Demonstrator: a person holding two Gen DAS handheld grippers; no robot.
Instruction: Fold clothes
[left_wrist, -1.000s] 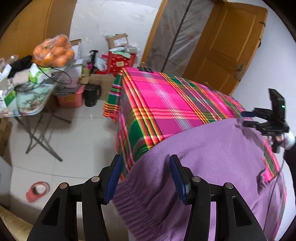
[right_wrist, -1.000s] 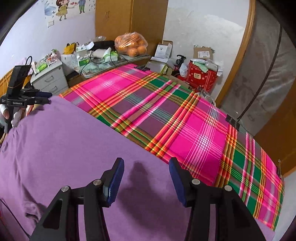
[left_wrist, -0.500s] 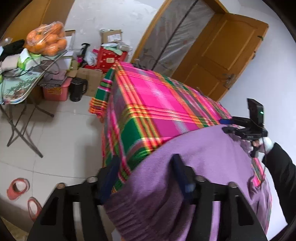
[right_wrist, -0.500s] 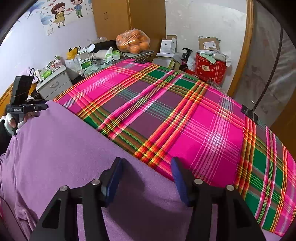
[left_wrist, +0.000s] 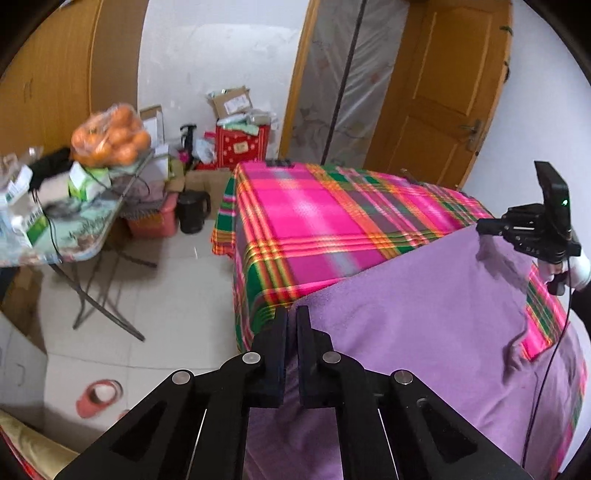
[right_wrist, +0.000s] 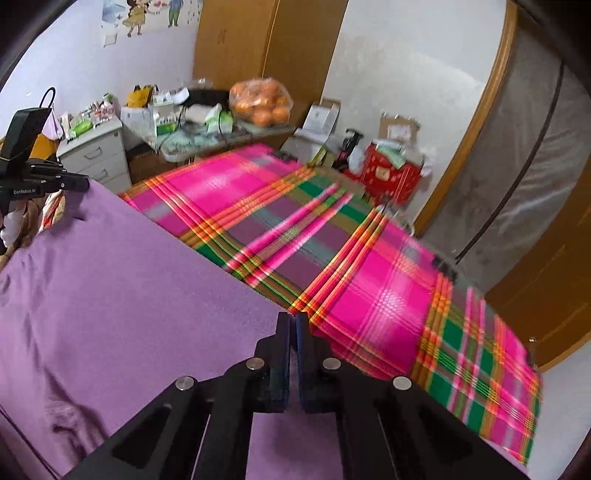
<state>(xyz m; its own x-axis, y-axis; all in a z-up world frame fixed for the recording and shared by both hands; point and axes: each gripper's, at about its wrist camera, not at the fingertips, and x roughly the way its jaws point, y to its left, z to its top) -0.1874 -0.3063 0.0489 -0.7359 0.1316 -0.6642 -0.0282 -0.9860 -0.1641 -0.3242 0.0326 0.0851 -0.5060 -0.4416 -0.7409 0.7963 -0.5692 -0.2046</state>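
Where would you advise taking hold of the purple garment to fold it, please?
Probably along its far straight edge, one hand-held gripper near each end, coming from the near side. The purple garment lies flat on the plaid cloth. The left hand-held gripper and right hand-held gripper are shut there.

I am looking at the table (left_wrist: 295, 221) as my landmark: the garment (left_wrist: 424, 295) is lying on its near part, the folding side table (left_wrist: 85, 240) is standing to its left, and boxes (left_wrist: 240, 144) are sitting on the floor behind it.
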